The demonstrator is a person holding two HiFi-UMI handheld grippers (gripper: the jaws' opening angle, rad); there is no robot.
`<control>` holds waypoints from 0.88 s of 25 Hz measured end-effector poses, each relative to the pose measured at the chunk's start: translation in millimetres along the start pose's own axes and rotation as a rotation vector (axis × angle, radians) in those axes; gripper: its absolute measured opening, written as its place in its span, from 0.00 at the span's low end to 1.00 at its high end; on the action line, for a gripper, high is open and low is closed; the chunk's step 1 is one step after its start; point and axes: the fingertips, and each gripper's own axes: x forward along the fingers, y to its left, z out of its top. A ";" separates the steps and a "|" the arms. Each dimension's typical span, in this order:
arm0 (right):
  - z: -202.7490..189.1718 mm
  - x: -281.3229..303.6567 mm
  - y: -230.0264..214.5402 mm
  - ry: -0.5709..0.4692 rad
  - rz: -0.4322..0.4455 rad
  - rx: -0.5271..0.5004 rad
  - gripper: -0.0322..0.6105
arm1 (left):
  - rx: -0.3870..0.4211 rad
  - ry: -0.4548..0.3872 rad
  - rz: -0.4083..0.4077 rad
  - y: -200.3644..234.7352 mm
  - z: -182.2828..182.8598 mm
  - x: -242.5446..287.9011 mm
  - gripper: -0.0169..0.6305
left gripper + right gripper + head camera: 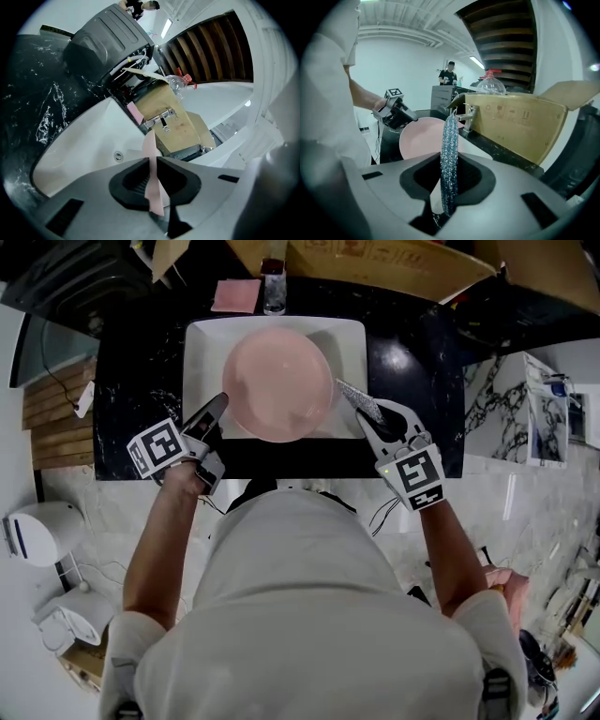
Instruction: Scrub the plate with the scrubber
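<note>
A round pink plate (277,382) is held over the white sink (202,343), seen face-on in the head view. My left gripper (215,412) is shut on its left rim; in the left gripper view the plate (151,164) shows edge-on as a thin pink strip between the jaws. My right gripper (367,415) is shut on a flat, sparkly silver-blue scrubber (357,401), which stands just off the plate's right rim. In the right gripper view the scrubber (449,164) rises upright from the jaws, with the plate (424,138) behind it.
The sink sits in a black marbled counter (417,399). A tap (468,118) stands at the sink's far edge, with a clear bottle (274,282) and a pink cloth (235,296) beside it. Cardboard boxes (525,122) line the back.
</note>
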 end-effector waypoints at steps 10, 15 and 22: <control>-5.6 3.4 3.9 0.006 -0.056 0.150 0.17 | 0.011 0.037 0.081 42.1 11.7 21.1 0.10; -6.5 9.8 8.8 0.025 -0.073 0.175 0.17 | 0.023 0.067 0.121 62.0 16.0 34.3 0.10; 0.3 22.0 17.9 0.038 -0.094 0.199 0.17 | 0.048 0.113 0.166 87.5 20.5 50.4 0.10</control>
